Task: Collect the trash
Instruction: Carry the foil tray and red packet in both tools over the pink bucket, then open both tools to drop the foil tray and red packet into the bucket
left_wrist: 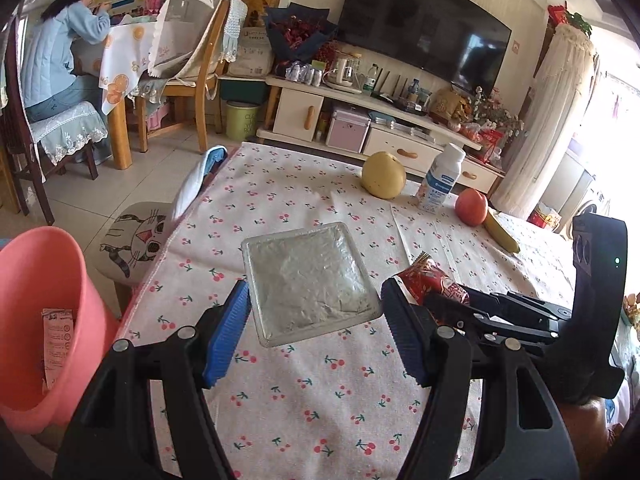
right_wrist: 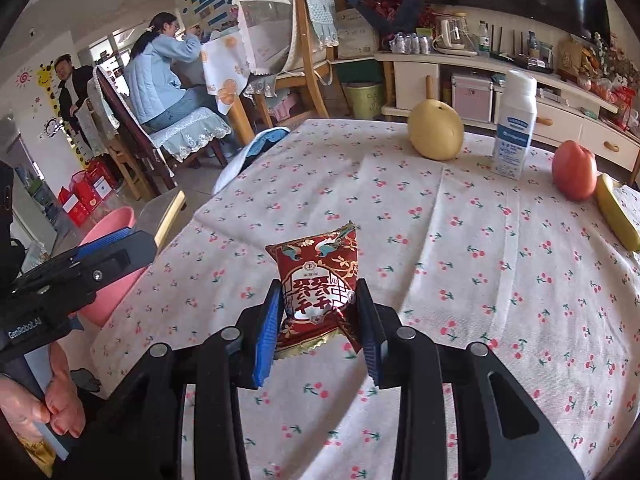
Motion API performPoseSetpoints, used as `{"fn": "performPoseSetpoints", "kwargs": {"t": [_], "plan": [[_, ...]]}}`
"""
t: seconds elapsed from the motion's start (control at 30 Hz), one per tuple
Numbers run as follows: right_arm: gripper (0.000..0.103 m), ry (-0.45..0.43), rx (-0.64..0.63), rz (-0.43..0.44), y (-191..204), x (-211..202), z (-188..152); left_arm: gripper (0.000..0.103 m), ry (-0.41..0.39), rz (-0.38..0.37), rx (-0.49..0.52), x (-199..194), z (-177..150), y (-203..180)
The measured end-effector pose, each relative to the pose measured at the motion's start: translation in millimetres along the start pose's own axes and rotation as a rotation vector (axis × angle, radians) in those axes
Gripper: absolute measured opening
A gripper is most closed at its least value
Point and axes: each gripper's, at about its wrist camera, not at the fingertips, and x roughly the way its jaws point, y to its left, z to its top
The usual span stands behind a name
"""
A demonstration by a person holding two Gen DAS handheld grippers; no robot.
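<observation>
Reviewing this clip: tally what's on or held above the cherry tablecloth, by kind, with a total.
Fruit: 3 - pear, apple, banana
Bottles: 1 - white bottle
Trash held: 2 - clear square tray in the left claw, red snack wrapper in the right claw
Total: 6

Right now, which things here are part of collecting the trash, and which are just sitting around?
Part of the job:
- clear plastic tray, held in the left gripper
- red snack wrapper, held in the right gripper
- pink bin, a paper scrap already inside

Just lying about:
- pear
- milk bottle
- apple
- banana
- tablecloth
</observation>
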Motion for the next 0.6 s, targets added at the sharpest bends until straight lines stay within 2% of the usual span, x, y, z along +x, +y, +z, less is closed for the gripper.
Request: {"fn": "performPoseSetpoints", "kwargs": {"t": [0.27,0.47,0.6], "plan": [[0.037,-0.015,-0.046,0.096,68,11,20,0.068,-0.066,0.077,-0.121,-31,12,61],[0.037,-0.006,-0.108,0.173,127,29,30,0.068,-0.132,0.232,-0.229,-57,20,120],[0.037,0.01,-0.162,0.232,172,41,35,0.068,-0.145,0.327,-0.326,-70,21,164]]}}
